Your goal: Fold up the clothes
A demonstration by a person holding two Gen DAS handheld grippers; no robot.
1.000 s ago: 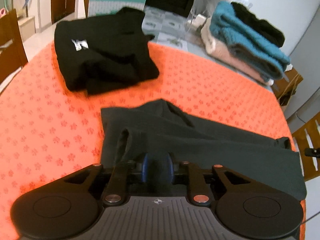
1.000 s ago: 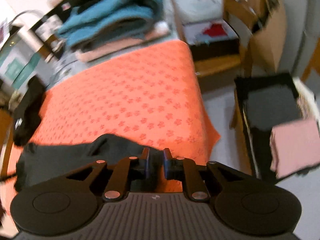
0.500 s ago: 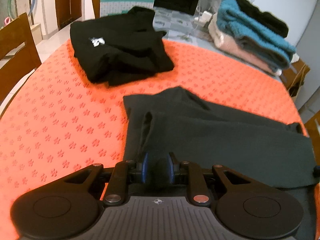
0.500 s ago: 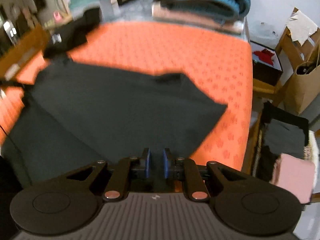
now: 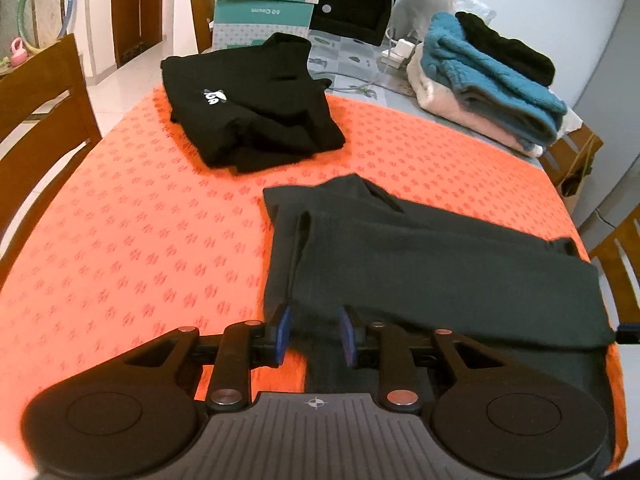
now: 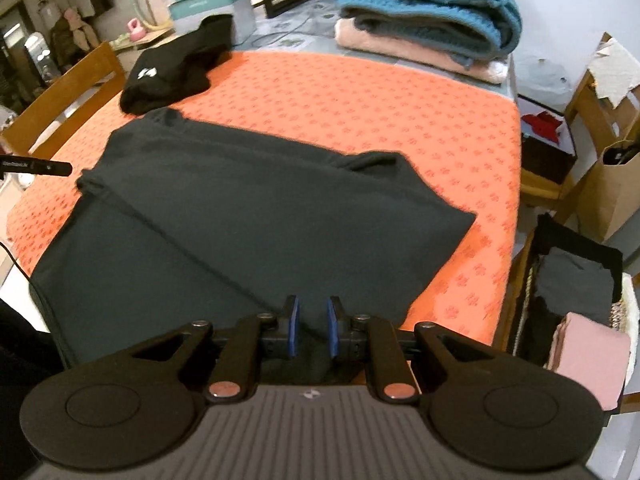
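folding is partway: dark grey cloth shirt lies on the orange tablecloth near its front edge, folded once (more folds left). left gripper and right gripper are spread, holding nothing.

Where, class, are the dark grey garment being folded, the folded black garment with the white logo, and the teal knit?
dark grey garment (image 5: 440, 276), left wrist view, its flat middle.
folded black garment (image 5: 256, 116), left wrist view, its top layer.
teal knit (image 6: 432, 4), right wrist view, its upper fold.
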